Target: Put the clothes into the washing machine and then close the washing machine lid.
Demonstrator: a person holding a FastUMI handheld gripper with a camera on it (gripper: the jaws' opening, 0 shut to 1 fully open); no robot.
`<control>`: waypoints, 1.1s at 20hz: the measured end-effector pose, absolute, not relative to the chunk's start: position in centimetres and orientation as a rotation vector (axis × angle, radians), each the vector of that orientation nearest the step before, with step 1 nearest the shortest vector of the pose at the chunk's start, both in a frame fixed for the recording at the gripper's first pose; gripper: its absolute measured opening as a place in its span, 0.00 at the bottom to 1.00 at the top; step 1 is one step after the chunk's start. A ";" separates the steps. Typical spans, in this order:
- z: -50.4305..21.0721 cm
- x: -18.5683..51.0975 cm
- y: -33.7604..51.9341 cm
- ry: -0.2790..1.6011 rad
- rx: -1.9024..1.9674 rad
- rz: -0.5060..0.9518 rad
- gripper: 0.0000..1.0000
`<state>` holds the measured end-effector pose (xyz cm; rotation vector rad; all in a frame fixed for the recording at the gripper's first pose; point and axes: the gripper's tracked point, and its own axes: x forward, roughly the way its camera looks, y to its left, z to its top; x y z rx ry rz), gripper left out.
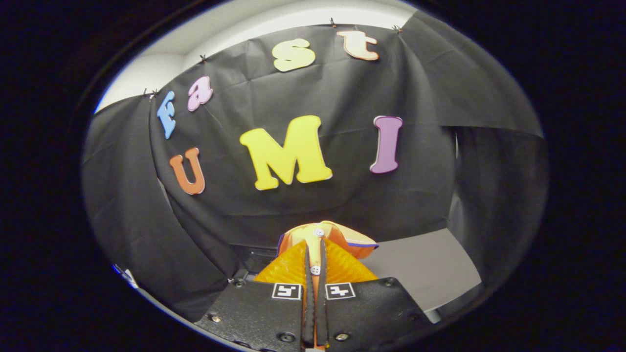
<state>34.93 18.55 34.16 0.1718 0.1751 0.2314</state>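
Note:
My gripper (315, 244) is shut on a small orange and yellow garment (337, 237) with white buttons. Both fingers (288, 266) press together on a thin fold of it, and a button sits in the narrow slit between them. The cloth bunches up just past the fingertips, with a blue trim along its right edge. The garment is held up in the air, facing the black cloth wall. The washing machine cannot be made out from here.
A grey flat surface (420, 269) lies below and to the right of the fingers. Black cloth hangs all around as the booth's wall (342, 195), with a folded drape on the left (146, 234).

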 end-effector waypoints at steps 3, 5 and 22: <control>36.0 33.3 22.8 0.148 0.138 0.265 0.05; 36.7 32.8 25.7 0.147 0.134 0.287 0.05; 24.1 42.9 42.6 0.424 0.148 0.422 0.05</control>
